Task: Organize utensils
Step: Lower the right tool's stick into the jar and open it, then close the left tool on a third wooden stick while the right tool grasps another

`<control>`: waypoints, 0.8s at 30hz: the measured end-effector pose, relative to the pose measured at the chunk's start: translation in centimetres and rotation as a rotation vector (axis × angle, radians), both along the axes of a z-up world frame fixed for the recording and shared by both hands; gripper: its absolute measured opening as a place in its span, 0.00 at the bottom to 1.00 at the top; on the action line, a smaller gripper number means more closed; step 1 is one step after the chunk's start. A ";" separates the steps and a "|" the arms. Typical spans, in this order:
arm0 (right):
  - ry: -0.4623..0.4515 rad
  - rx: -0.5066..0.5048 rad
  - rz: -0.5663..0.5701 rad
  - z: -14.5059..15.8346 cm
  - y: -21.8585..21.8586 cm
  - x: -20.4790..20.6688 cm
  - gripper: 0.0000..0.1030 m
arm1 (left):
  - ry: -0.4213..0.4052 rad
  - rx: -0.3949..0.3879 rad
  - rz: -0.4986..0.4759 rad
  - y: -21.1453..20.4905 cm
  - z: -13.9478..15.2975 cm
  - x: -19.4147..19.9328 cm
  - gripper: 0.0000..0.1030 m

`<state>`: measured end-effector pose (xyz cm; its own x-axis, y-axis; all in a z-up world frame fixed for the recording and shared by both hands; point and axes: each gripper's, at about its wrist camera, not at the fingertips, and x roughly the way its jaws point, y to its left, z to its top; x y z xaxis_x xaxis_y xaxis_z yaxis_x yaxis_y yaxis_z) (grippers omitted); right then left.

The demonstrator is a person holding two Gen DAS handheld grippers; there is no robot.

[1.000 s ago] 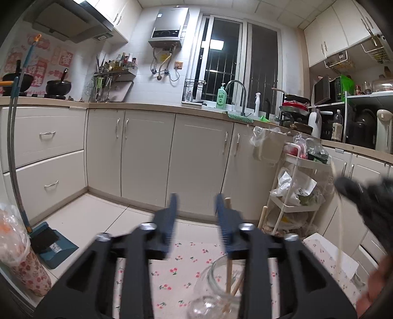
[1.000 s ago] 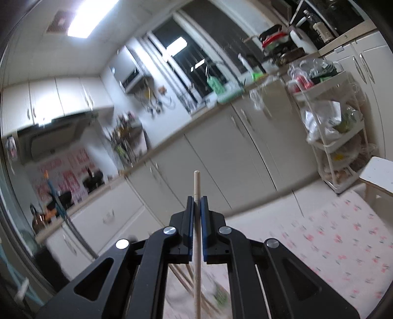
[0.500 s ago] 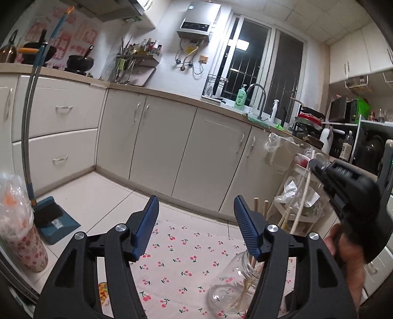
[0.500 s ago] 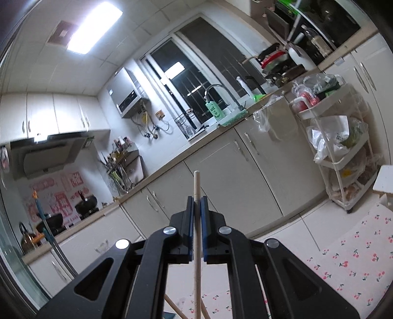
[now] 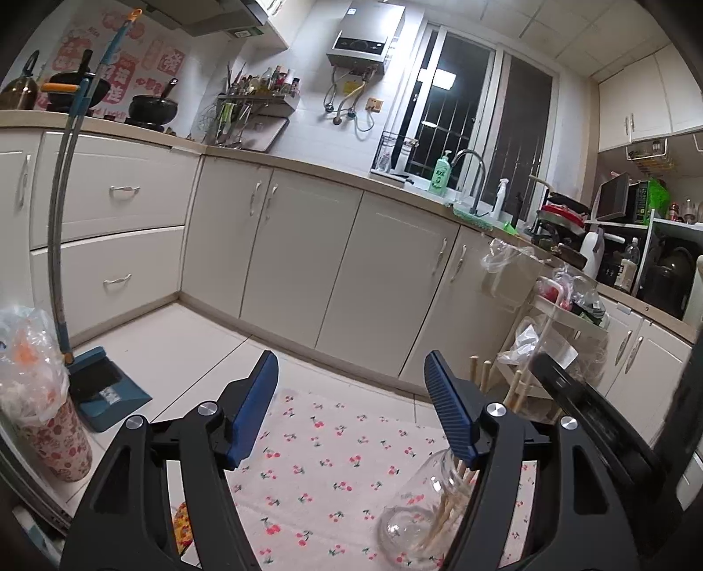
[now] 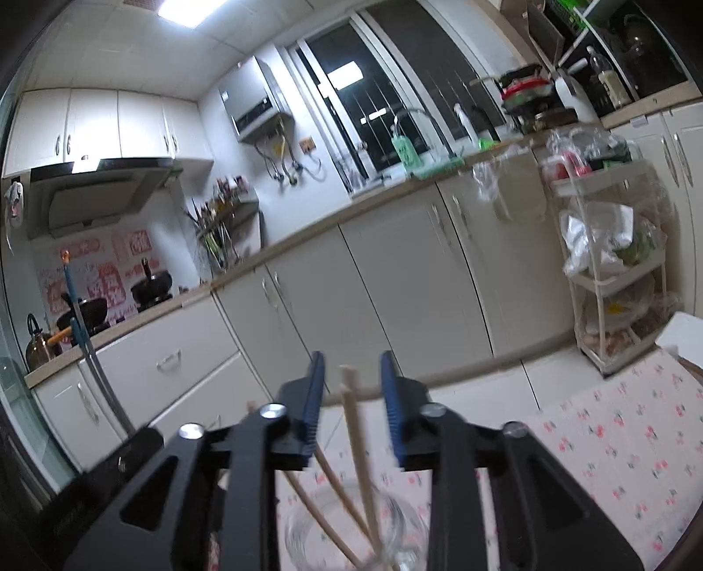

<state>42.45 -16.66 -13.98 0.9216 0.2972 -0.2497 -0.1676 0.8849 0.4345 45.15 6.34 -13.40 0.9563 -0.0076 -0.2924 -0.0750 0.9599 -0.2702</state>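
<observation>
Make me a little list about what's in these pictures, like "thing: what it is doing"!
place: kitchen, cherry-print tablecloth in front
glass jar: stands on the tablecloth, holding wooden chopsticks
chopstick: stands in the jar, rising between the right gripper's jaws, no longer pinched
right gripper: above the jar, jaws opening around that chopstick
left gripper: jaws opening, nothing between them; jar shows just behind its right finger
dustpan: on the floor beside the cabinets

A home kitchen: cream base cabinets (image 5: 307,263) under a beige counter, a curved sink tap (image 5: 472,175), black woks (image 5: 151,105) and a wall-mounted steel water heater (image 5: 364,35).
</observation>
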 end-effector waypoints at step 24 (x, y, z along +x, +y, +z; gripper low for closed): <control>0.602 -0.455 0.200 -11.0 -0.7 -8.9 0.11 | 0.507 0.068 -0.212 -5.3 -9.8 -4.6 0.69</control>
